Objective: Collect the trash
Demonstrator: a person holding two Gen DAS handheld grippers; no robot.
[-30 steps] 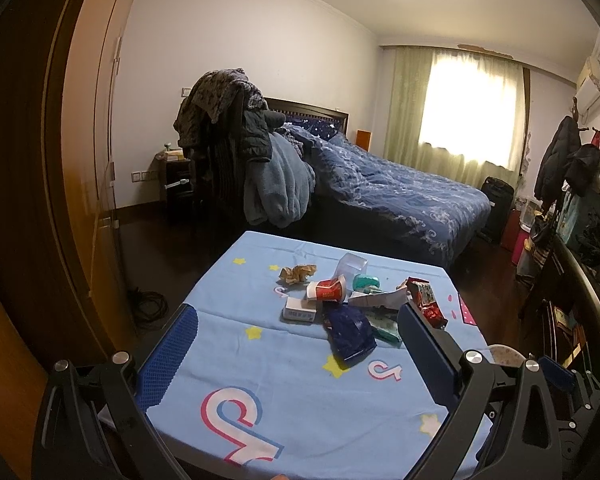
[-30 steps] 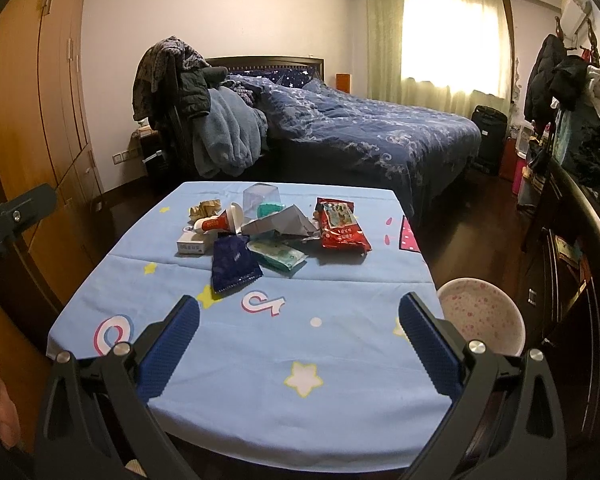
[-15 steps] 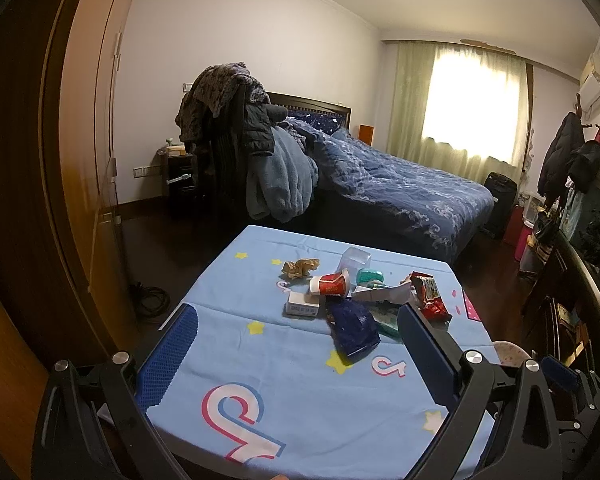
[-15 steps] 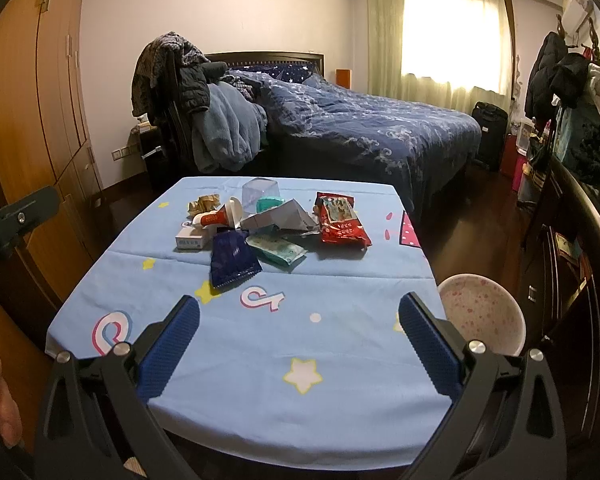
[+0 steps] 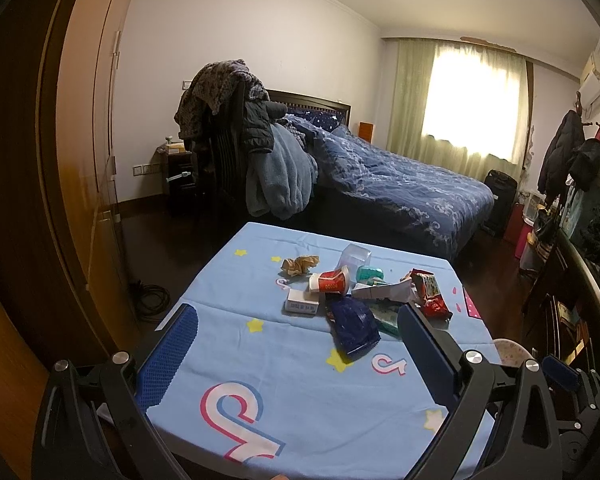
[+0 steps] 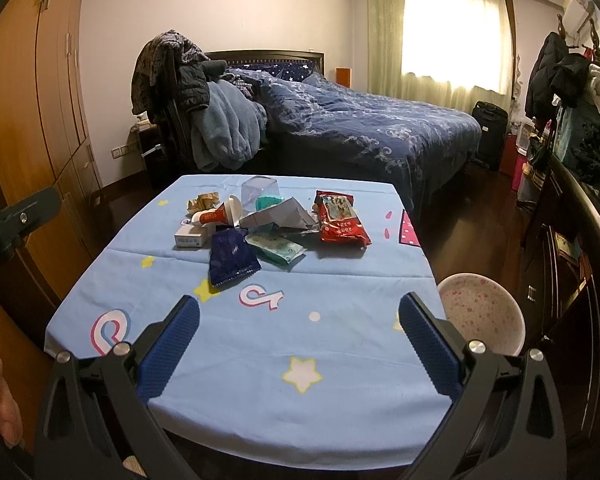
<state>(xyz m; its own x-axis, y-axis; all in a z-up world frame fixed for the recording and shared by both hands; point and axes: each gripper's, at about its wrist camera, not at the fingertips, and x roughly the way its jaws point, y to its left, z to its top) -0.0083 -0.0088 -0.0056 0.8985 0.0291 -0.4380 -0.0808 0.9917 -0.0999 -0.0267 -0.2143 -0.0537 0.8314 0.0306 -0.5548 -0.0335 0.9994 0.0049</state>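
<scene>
Both grippers hang over the near edge of the tabletop (image 6: 236,380), empty — left gripper (image 5: 298,340) and right gripper (image 6: 299,332) each with jaws spread wide.

Open room: the near half of the cloth is bare, a clear run to the trash heap at mid-tabletop.

Risks, near to far:
- The cloth overhangs every edge; a dragging finger could likely bunch it and shift the whole heap.
- The bin (image 6: 480,316) sits low, just beside the right near corner; a piece released early would likely land on the floor.
- The dark blue wrapper (image 6: 231,256) lies flat and nearest; flat film may slip the pads.
- The red snack bag (image 6: 342,220) sits toward the right edge, so a nudge could push it off.
- The clear cup (image 6: 260,194) and crumpled brown paper (image 6: 203,201) lie farthest; reaching over the heap risks scattering it.
</scene>
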